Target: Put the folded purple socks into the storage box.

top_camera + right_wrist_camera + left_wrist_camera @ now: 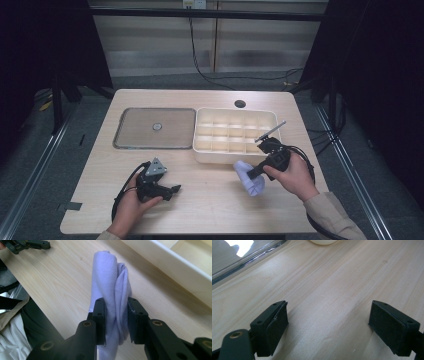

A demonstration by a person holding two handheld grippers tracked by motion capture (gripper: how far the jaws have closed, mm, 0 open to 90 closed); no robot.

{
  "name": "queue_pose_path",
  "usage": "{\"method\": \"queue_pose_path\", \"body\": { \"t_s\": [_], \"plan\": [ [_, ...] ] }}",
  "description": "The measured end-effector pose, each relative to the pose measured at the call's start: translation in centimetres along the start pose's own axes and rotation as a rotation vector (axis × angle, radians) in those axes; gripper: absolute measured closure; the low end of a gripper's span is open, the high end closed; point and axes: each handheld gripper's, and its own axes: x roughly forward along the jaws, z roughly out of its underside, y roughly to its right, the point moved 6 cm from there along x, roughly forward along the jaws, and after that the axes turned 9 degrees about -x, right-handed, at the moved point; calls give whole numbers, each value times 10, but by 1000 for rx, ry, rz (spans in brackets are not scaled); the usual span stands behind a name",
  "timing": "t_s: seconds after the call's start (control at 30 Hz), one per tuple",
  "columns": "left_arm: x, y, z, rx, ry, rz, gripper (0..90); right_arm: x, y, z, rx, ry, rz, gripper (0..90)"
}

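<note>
Right gripper clamps the lilac cloth — we keep it bunched, lift clear toward the divided box; left gripper open.

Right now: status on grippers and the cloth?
Right gripper shut on cloth, held above table beside divided box. Left gripper open, empty, low over table. Nothing in the way.

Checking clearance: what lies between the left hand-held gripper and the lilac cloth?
Bare tabletop separates left hand-held gripper from lilac cloth, per the high view.
</note>
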Motion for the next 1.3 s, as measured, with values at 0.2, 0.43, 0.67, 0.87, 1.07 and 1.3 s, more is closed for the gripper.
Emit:
{"method": "queue_pose_path", "body": {
  "t_s": [0.2, 0.43, 0.67, 0.87, 1.07, 1.3],
  "plan": [
    [0, 0, -1, 5, 0, -2, 148, -7, 4, -3, 1, -1, 9, 706],
    [0, -1, -1, 7, 0, -6, 148, -13, 7, -8, -8, -8, 25, 705],
    [1, 0, -1, -6, 8, -1, 148, -20, 11, -12, -12, -15, 47, 705],
    [1, 1, -1, -10, 10, 0, 148, -30, 15, -18, -8, -14, 63, 704],
    [1, 0, -1, -5, 9, -2, 148, -38, 18, -23, -4, -20, 76, 703],
    [1, 0, -1, -5, 9, -2, 148, -40, 25, -27, 0, -22, 84, 702]
  ]
}}
